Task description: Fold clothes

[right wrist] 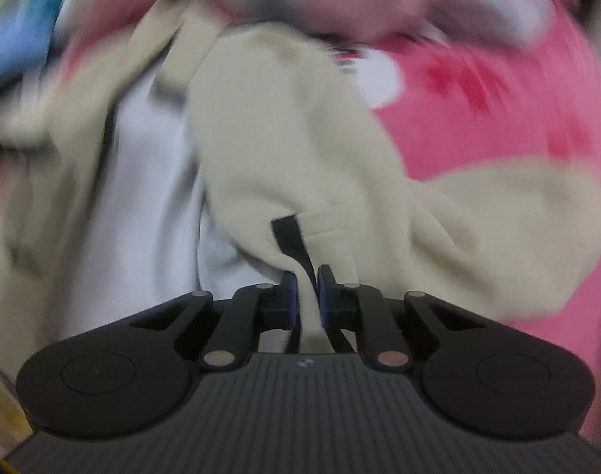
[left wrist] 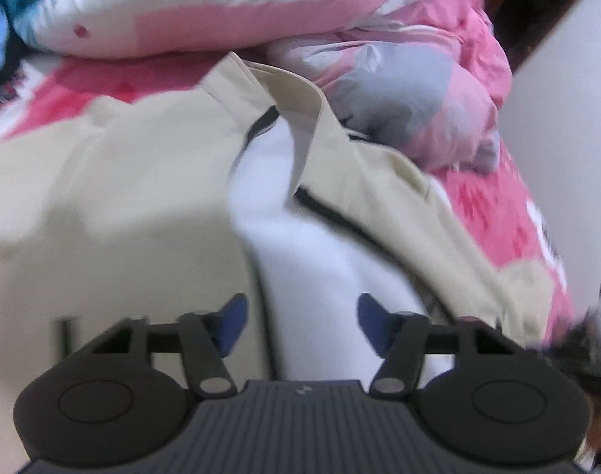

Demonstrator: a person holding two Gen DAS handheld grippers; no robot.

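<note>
A cream jacket (left wrist: 115,197) with black zip trim and a white lining (left wrist: 300,268) lies spread on a pink patterned bedspread (left wrist: 498,213). In the left wrist view my left gripper (left wrist: 302,322) hovers over the white lining, its blue pads (left wrist: 231,322) apart with nothing pinched. The right wrist view is blurred: my right gripper (right wrist: 307,294) is shut on a fold of the cream jacket (right wrist: 284,150) beside a black zip strip (right wrist: 294,241), the cloth pinched between the blue pads (right wrist: 290,294).
A rolled quilt (left wrist: 205,8) in white, pink and teal lies at the far side of the bed, with a crumpled pink and grey quilt (left wrist: 411,94) beside it. A pale wall (left wrist: 569,126) stands to the right of the bed.
</note>
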